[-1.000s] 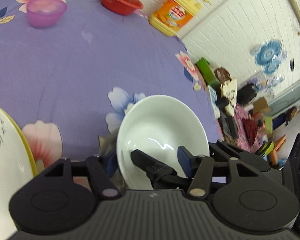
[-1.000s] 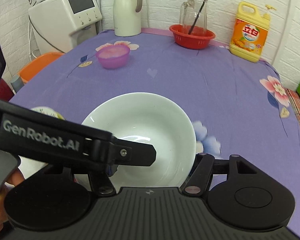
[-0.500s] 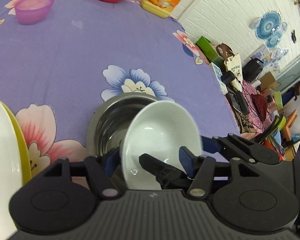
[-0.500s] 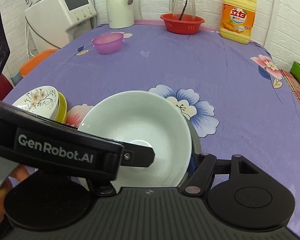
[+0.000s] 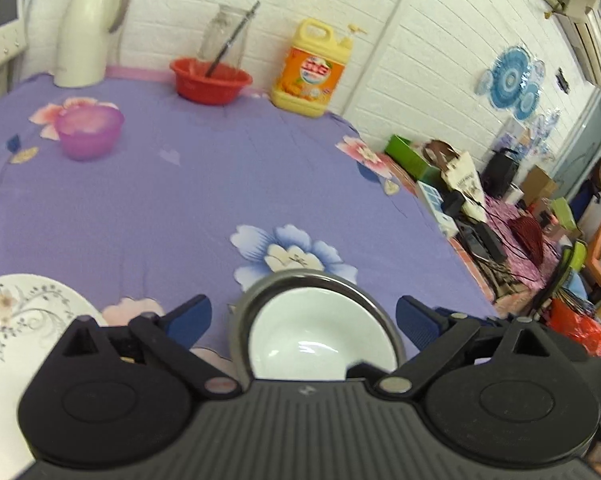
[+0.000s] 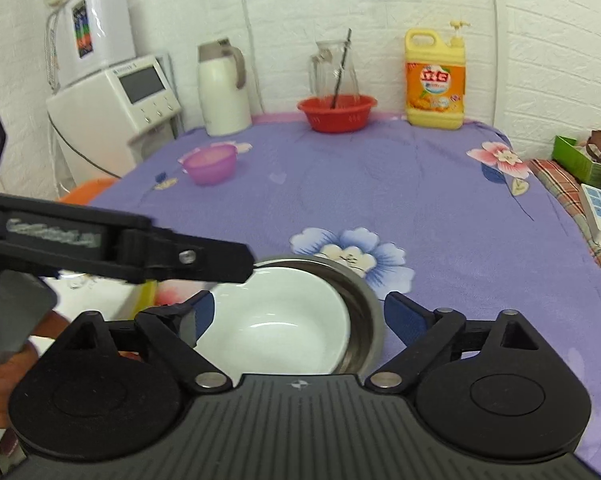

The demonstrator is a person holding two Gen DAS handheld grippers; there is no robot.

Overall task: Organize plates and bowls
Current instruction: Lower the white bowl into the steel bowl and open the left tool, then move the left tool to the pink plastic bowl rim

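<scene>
Low in the centre of both views, the white bowl [image 5: 316,332] sits nested inside the steel bowl [image 5: 374,294] on the purple surface [image 5: 180,200], stacked to save room, I'd guess. Both the left tongs [image 5: 302,314] and the right tongs [image 6: 296,314] stand wide, gripping nothing, one on either side. The flowered plate [image 5: 16,312] waits at lower left, and the purple bowl [image 6: 209,163] stands well apart at upper left, probably next.

Ceramic bowl [image 5: 316,336] sits inside steel bowl [image 5: 380,312], plate [image 5: 24,312] left.
</scene>
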